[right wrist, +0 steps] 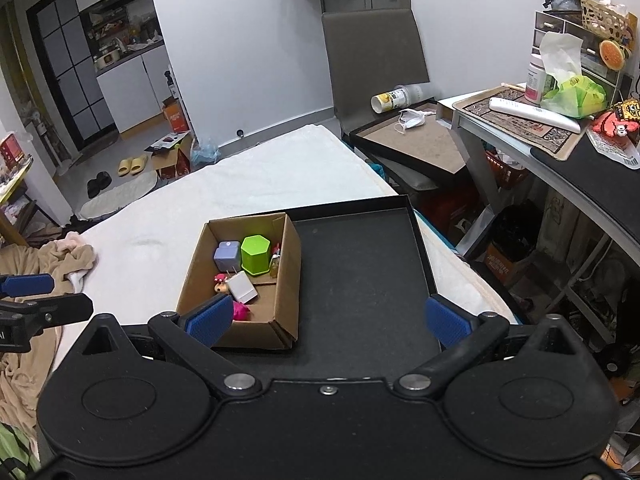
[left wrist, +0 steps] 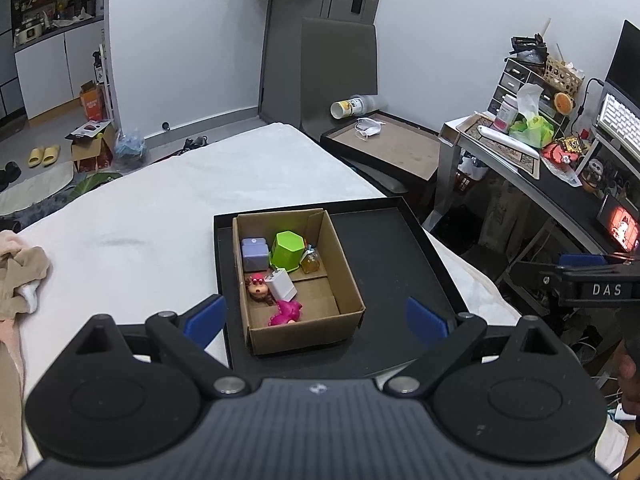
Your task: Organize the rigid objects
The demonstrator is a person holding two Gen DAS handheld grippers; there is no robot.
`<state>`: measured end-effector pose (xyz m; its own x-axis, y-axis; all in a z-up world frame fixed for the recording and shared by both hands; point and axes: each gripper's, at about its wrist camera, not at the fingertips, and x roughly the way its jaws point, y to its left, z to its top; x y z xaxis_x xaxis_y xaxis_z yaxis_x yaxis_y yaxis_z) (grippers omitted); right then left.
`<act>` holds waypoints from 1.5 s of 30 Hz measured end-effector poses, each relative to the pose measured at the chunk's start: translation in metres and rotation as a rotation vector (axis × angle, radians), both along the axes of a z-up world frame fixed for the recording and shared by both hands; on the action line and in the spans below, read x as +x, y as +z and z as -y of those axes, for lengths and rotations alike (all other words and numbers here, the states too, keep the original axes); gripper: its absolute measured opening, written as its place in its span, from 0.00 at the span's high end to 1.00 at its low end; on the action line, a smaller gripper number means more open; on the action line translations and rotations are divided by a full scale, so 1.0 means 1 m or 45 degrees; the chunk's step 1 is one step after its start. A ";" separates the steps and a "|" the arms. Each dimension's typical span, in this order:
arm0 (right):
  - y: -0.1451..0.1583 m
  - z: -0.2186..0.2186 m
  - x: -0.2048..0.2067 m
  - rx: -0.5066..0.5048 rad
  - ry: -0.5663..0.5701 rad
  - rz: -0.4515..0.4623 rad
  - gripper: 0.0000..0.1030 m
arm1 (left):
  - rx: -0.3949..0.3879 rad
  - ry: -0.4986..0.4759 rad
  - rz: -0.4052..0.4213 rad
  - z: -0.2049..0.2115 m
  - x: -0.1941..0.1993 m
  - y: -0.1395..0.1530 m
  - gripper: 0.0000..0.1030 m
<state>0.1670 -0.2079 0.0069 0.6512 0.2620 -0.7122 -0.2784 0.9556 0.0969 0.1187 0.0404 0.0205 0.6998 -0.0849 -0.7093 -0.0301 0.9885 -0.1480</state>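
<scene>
Both sets of tongs are released and empty; the left gripper [left wrist: 316, 322] spreads its blue ribbed pads wide above the near end of the cardboard box [left wrist: 344, 276], and the right gripper [right wrist: 328, 320] stands equally wide over the bare black tray [right wrist: 360, 276], with the box ahead of its left pad. The tray is flat, matte and shallow-rimmed, lying on a white towelled bed [left wrist: 160, 200]; the box is plain corrugated card, rectangular, its long axis running away from the tongs, set on the tray's left part.

Inside, at the far end, a green hexagonal plastic pot [left wrist: 287, 250] sits beside a soft-cornered lilac cube [left wrist: 255, 254]; a small amber bottle [left wrist: 310, 262] is tucked against the right wall, just beside the pot. Nearer the tongs lies a white charger block [left wrist: 283, 286], tilted, touching a small brown doll head [left wrist: 260, 290]; closest of all, a glossy magenta toy [left wrist: 286, 313] lies on the card floor.
</scene>
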 end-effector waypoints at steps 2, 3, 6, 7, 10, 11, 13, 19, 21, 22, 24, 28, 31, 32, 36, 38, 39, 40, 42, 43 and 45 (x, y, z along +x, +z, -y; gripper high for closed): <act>0.000 0.000 -0.001 0.001 0.001 -0.001 0.00 | -0.001 -0.001 0.002 0.000 0.000 0.000 0.07; -0.001 0.000 -0.001 0.002 0.001 -0.001 0.00 | 0.000 -0.003 0.003 0.000 -0.001 0.001 0.07; -0.002 0.000 0.000 0.003 0.000 -0.004 0.00 | 0.002 -0.006 0.007 0.001 -0.001 0.001 0.07; -0.002 0.000 0.000 0.002 0.000 -0.008 0.00 | 0.008 -0.002 0.005 0.002 -0.001 0.001 0.07; -0.004 0.000 -0.001 -0.001 -0.001 -0.009 0.00 | 0.006 0.005 0.003 0.002 -0.002 0.000 0.07; -0.004 0.000 -0.001 0.000 0.000 -0.009 0.00 | 0.001 0.005 0.003 0.002 -0.002 0.001 0.07; -0.004 0.000 -0.001 0.001 0.000 -0.009 0.00 | 0.006 0.005 0.004 0.002 -0.002 0.001 0.07; -0.004 0.000 -0.001 0.000 -0.001 -0.007 0.00 | 0.004 0.010 0.001 0.002 -0.004 0.001 0.07; -0.004 0.000 -0.002 -0.003 0.000 -0.006 0.00 | 0.003 0.014 0.003 0.002 -0.005 0.002 0.07; -0.004 0.000 -0.003 -0.005 0.000 -0.006 0.00 | 0.003 0.014 0.004 0.002 -0.005 0.002 0.07; -0.004 0.001 -0.003 -0.004 0.001 -0.008 0.00 | 0.004 0.014 0.005 0.002 -0.005 0.002 0.07; -0.004 0.001 -0.004 -0.008 -0.001 -0.007 0.00 | 0.001 0.014 0.004 0.002 -0.006 0.002 0.07; -0.003 0.003 -0.005 -0.010 0.003 -0.007 0.00 | 0.001 0.013 0.006 0.003 -0.006 0.003 0.07; -0.003 0.003 -0.005 -0.010 0.004 -0.007 0.00 | 0.000 0.013 0.006 0.003 -0.007 0.003 0.07; -0.003 0.001 -0.006 -0.012 0.009 -0.008 0.00 | -0.001 0.014 0.006 0.003 -0.006 0.003 0.07; -0.004 0.001 -0.006 -0.014 0.016 -0.010 0.00 | 0.001 0.015 0.006 0.003 -0.007 0.004 0.07; -0.004 0.001 -0.006 -0.013 0.021 -0.011 0.00 | 0.001 0.016 0.006 0.002 -0.007 0.004 0.07; -0.004 0.001 -0.006 -0.012 0.026 -0.013 0.00 | 0.000 0.016 0.006 0.002 -0.007 0.004 0.07; -0.003 0.001 -0.007 -0.010 0.037 -0.016 0.00 | 0.000 0.015 0.007 0.002 -0.007 0.004 0.07; -0.003 0.001 -0.007 -0.007 0.043 -0.019 0.00 | 0.000 0.016 0.006 0.002 -0.007 0.004 0.07; -0.003 0.001 -0.007 0.003 0.058 -0.025 0.00 | 0.000 0.016 0.006 0.002 -0.007 0.004 0.07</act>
<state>0.1604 -0.2088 0.0035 0.6242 0.2932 -0.7241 -0.3199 0.9416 0.1054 0.1120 0.0382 0.0245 0.7039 -0.0763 -0.7062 -0.0417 0.9881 -0.1484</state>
